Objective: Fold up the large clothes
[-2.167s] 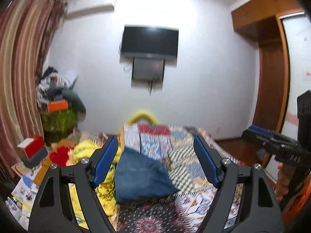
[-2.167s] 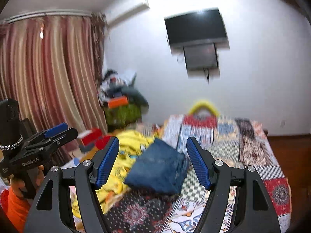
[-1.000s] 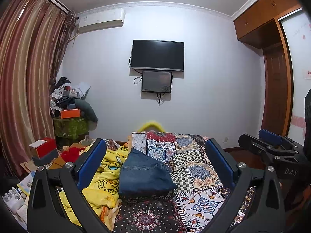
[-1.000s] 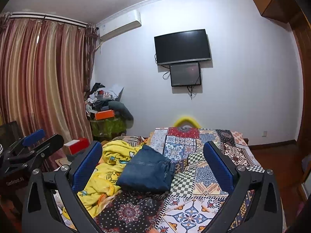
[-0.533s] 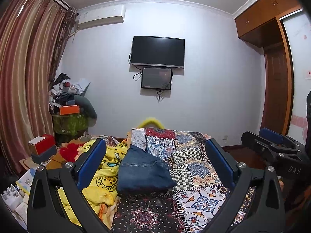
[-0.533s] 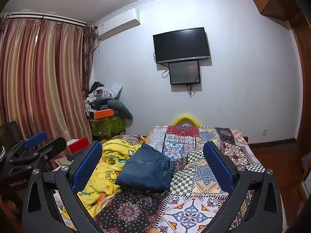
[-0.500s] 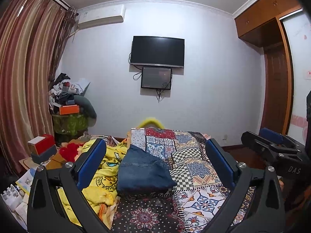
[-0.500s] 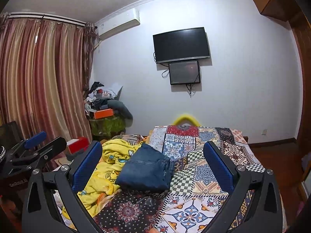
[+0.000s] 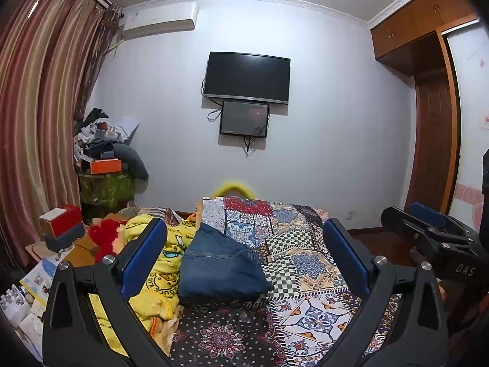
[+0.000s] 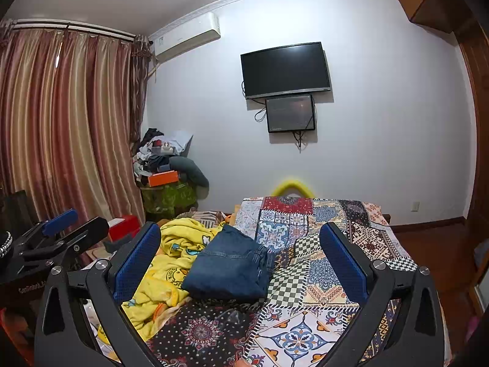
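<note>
Jaws come first, big and close. The left gripper (image 9: 244,255) has its jaws wide apart, and they hold and touch nothing. The right gripper (image 10: 240,257) has its jaws wide apart too, with nothing between them. Each gripper's black arms are cut off at the bottom edge.

Past them is the bed (image 9: 308,263) with a patchwork cover. The folded blue jeans (image 9: 221,267) lie on the bed, toward its left side, touching the crumpled yellow blanket (image 9: 159,278). The blanket's lower part is hidden behind the left gripper's blue pad.

At the bed's far end a yellow curved thing (image 10: 292,187) peeks up, blurry, and I cannot tell what it is. On the far wall hangs a dark TV (image 9: 247,78).
</note>
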A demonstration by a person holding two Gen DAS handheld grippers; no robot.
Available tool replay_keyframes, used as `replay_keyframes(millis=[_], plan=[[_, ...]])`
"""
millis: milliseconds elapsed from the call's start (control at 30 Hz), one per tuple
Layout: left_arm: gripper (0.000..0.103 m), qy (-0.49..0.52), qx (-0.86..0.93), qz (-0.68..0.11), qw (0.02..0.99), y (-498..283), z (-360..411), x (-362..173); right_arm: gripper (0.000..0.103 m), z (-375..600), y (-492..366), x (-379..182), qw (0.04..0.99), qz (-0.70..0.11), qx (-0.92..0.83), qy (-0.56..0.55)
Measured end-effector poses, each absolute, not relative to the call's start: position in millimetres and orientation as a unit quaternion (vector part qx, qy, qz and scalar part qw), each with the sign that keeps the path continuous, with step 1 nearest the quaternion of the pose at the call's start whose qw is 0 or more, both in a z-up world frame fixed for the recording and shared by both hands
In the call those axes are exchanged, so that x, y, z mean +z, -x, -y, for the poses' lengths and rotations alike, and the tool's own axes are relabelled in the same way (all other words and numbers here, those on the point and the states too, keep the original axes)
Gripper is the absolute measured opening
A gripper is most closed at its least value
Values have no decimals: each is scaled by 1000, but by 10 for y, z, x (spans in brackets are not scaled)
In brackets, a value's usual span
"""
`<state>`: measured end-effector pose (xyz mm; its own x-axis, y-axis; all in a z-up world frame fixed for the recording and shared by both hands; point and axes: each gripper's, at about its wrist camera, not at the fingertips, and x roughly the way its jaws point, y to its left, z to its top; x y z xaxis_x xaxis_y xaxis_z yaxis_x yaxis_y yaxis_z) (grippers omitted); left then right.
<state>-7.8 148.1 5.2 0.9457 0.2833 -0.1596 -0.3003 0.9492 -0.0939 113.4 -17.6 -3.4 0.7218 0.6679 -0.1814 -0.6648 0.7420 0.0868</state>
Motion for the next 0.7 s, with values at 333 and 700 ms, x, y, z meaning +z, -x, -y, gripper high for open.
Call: replay_keyframes(millis=[333, 700], plan=[[102, 71, 134, -82, 985, 41, -1523, 38, 103, 194, -1126, -47, 928, -102, 359, -8], [102, 70, 125, -85, 986, 35, -1509, 23, 103, 194, -1135, -35, 928, -104, 358, -8]])
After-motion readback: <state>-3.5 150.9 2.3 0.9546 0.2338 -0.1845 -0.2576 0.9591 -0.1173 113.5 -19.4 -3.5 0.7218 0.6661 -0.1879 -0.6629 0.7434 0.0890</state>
